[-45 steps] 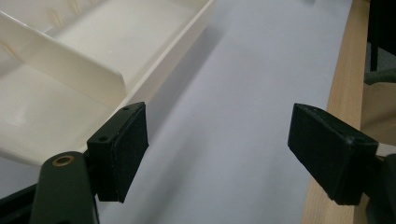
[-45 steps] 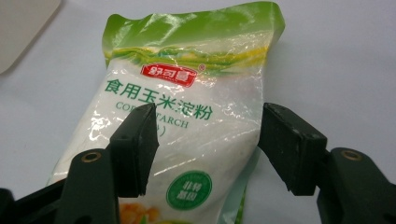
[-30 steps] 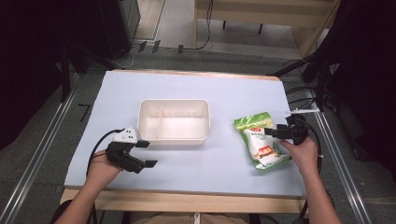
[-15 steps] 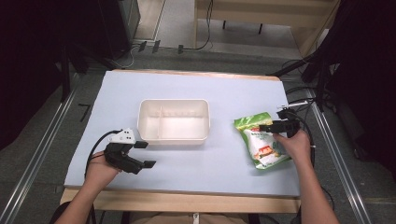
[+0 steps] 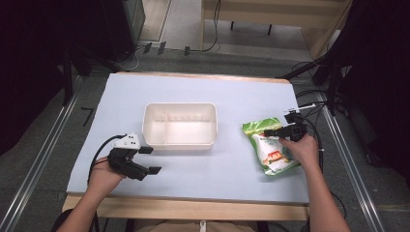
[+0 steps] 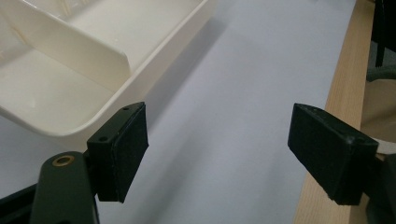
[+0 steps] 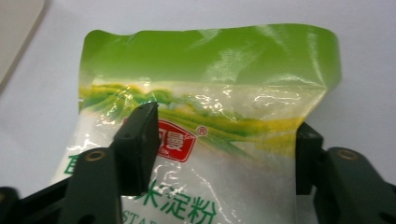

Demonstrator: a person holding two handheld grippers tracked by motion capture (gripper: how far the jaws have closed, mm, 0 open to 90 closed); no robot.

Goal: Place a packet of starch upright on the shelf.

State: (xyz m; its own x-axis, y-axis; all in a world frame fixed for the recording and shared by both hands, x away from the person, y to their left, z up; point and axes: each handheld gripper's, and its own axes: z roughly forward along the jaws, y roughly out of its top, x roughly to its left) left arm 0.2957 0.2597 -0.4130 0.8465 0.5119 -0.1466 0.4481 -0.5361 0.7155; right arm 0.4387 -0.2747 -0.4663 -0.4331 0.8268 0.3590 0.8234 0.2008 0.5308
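Two grippers on table | right gripper (image 5: 273, 132) low over starch bag (image 7: 210, 140), jaws just closing astride it, not yet pinching | bag flat right of tray (image 5: 180, 109) | left gripper (image 5: 151, 160) wide open, empty, beside tray's near corner

one pouch (image 5: 270, 150), one tray (image 5: 180, 141), two grippers

left claw (image 5: 151, 160) open, right claw (image 5: 273, 132) closing

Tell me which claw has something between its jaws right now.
The right claw: its jaws, just closing, straddle the green-topped starch bag. The left claw stands wide open over bare table beside the cream tray.
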